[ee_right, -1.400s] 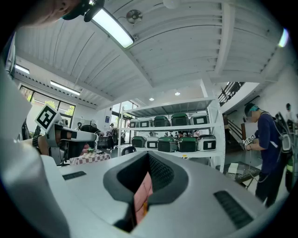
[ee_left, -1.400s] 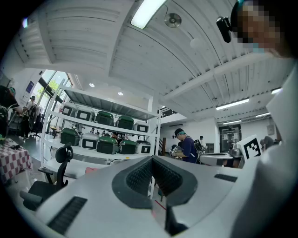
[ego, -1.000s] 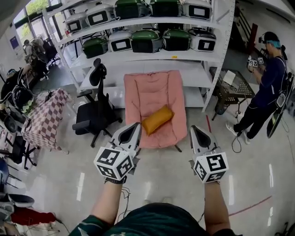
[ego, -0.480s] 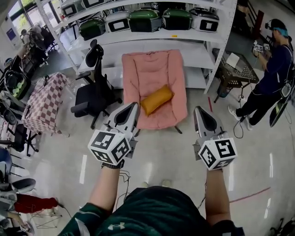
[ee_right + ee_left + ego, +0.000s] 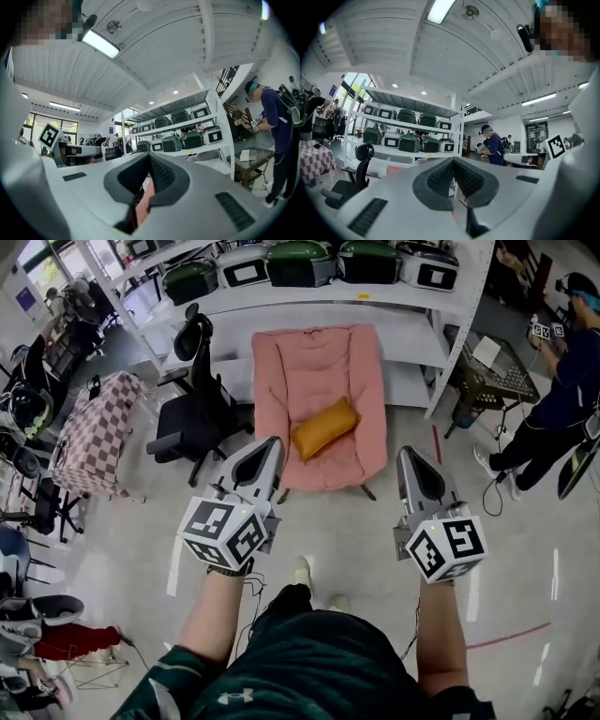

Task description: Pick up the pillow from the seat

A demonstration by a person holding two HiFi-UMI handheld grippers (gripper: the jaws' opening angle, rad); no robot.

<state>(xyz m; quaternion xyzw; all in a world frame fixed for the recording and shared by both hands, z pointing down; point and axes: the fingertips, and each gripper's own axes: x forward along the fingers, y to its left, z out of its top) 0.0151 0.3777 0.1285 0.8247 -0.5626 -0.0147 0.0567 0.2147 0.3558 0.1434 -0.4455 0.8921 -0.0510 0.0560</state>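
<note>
An orange pillow lies slanted on the seat of a pink padded chair in front of the shelves. My left gripper is held level on the near side of the chair, its tip just left of the pillow in the head view and short of it. My right gripper is off the chair's right edge. In the left gripper view the left gripper has its jaws together at the tip with nothing between them. The right gripper looks the same in its own view.
A black office chair stands just left of the pink chair. White shelving with green and white cases rises behind it. A checkered cloth table is at the far left. A wire table and a person are at the right.
Both grippers have moved forward toward the pink chair, still shut and empty. The person's shoe now shows on the floor below them.
</note>
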